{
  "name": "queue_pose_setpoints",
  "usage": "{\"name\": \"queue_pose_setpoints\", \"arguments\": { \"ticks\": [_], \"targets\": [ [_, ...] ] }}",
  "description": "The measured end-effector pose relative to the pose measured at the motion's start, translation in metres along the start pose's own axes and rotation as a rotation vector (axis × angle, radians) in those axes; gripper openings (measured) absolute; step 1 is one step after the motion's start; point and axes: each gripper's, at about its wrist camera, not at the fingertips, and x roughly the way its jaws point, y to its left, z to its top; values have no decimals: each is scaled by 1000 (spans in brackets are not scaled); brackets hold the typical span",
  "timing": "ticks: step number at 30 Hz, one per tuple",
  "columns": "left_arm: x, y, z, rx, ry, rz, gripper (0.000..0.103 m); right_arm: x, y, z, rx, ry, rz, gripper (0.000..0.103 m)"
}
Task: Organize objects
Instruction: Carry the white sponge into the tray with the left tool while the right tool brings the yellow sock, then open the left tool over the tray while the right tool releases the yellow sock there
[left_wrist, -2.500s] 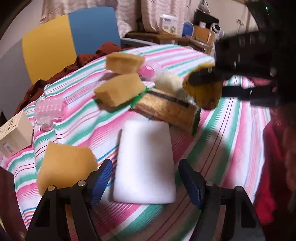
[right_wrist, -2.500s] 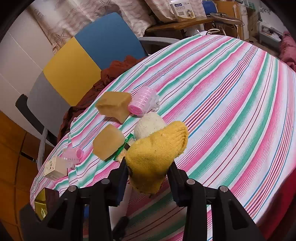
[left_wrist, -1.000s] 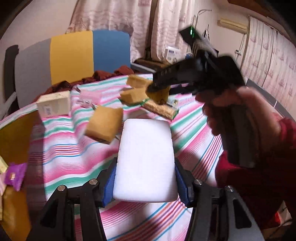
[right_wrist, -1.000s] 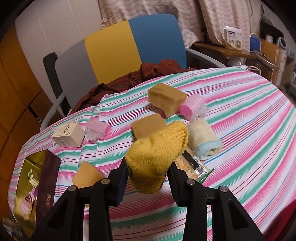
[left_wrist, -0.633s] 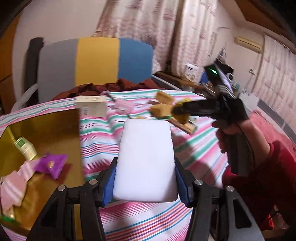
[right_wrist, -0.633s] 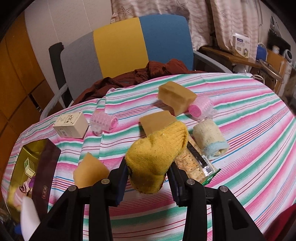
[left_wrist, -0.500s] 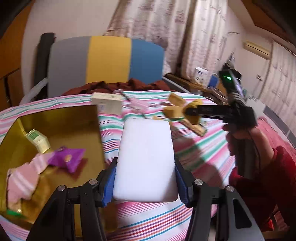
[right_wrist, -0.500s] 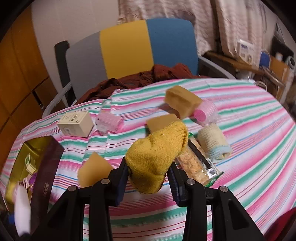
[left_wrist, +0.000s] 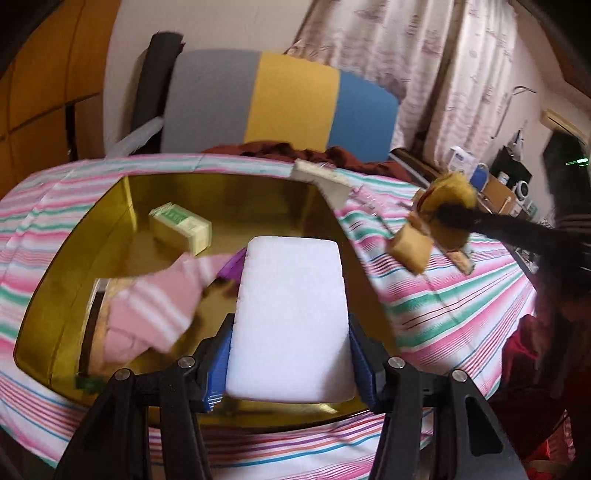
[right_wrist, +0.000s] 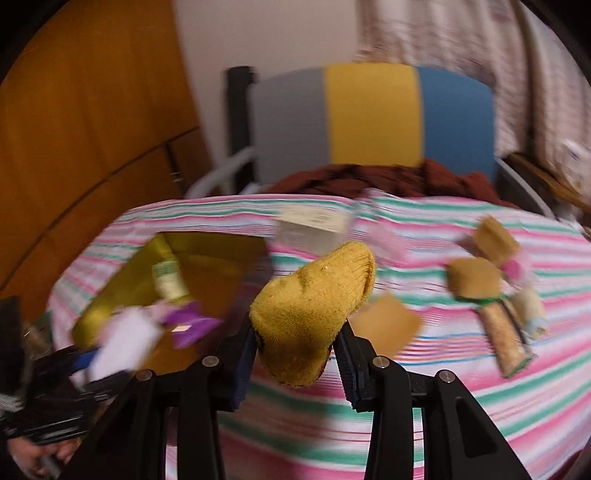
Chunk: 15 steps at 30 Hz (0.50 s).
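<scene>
Moved over gold box (left_wrist: 92, 236) | left fingers (left_wrist: 218, 360) clamp white sponge (left_wrist: 291, 317) | right fingers (right_wrist: 245, 354) clamp yellow sock (right_wrist: 314, 306)

White sponge (left_wrist: 291, 317) — yellow sock (right_wrist: 314, 310)

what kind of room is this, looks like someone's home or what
Most likely a lived-in room at home. A table under a striped tablecloth, a grey, yellow and blue chair with dark red clothing heaped on it, patterned curtains, and shelves cluttered with household bits behind.
</scene>
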Motion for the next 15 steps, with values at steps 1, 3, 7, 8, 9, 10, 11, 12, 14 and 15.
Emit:
{"name": "queue_pose_setpoints", "arguments": {
  "ticks": [1,3,7,8,9,10,11,12,14,15],
  "targets": [
    [2,5,-2,-10,10,0,56,0,10,0,-15,2,18,41],
    [5,11,-5,-18,27,3,56,5,32,-2,-41,20,59,41],
    [4,16,-11,1,30,24,56,16,63,-12,-102,60,88,41],
    [5,16,-12,10,30,31,57,18,70,-14,-119,68,93,41],
    [6,16,-12,15,32,34,57,21,77,-17,-135,82,99,41],
    [5,17,-12,21,31,38,57,24,80,-18,-146,92,102,41],
    [6,18,-12,26,30,44,57,26,85,-20,-159,103,104,41],
    [7,19,-12,31,31,53,57,29,90,-22,-172,112,105,41],
    [8,21,-11,36,32,55,57,32,93,-24,-184,124,102,42],
    [9,23,-11,36,31,54,57,34,94,-25,-187,133,106,43]
  ]
}}
